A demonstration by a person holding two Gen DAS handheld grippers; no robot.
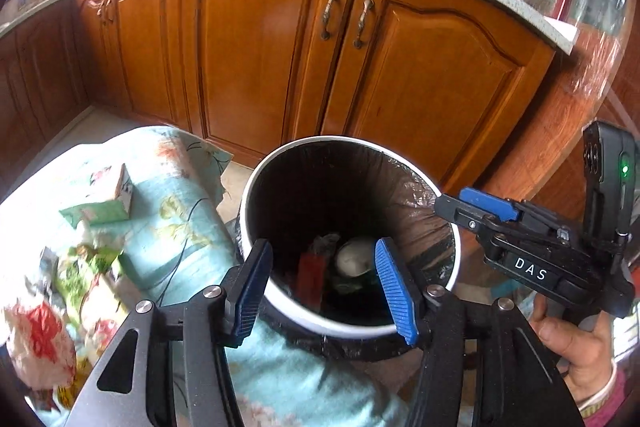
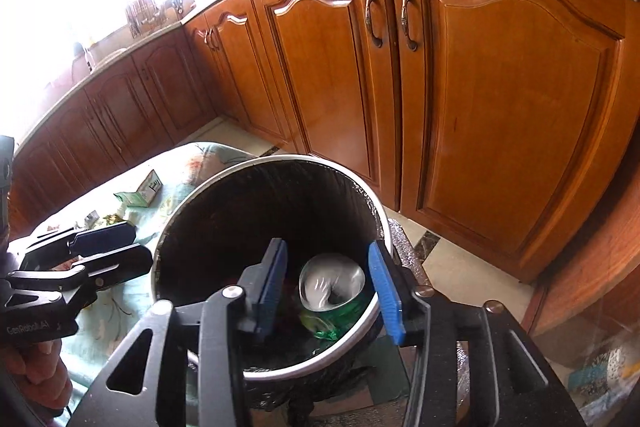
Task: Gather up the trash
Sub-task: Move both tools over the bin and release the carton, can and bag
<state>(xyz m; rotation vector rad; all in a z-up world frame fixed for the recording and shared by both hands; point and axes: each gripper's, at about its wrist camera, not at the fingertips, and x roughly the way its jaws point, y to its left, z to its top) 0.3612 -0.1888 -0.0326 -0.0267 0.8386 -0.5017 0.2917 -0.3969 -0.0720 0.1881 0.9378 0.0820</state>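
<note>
Both grippers are seen parted and empty over the white-rimmed trash bin [image 1: 256, 187], the left gripper [image 1: 326, 293] and right gripper [image 2: 332, 293] holding nothing; a crumpled green can [image 2: 332, 291] with dull silver end lies already inside, on the crinkled black liner [image 1: 416, 211]. More trash, a small carton [image 1: 116, 197] and glossy wrappers [image 1: 80, 275], is left on the soft floral cloth [image 1: 180, 211] beside the bin. The light bin could be tipped, it is judged, if its rim is knocked, or the cloth snagged.
</note>
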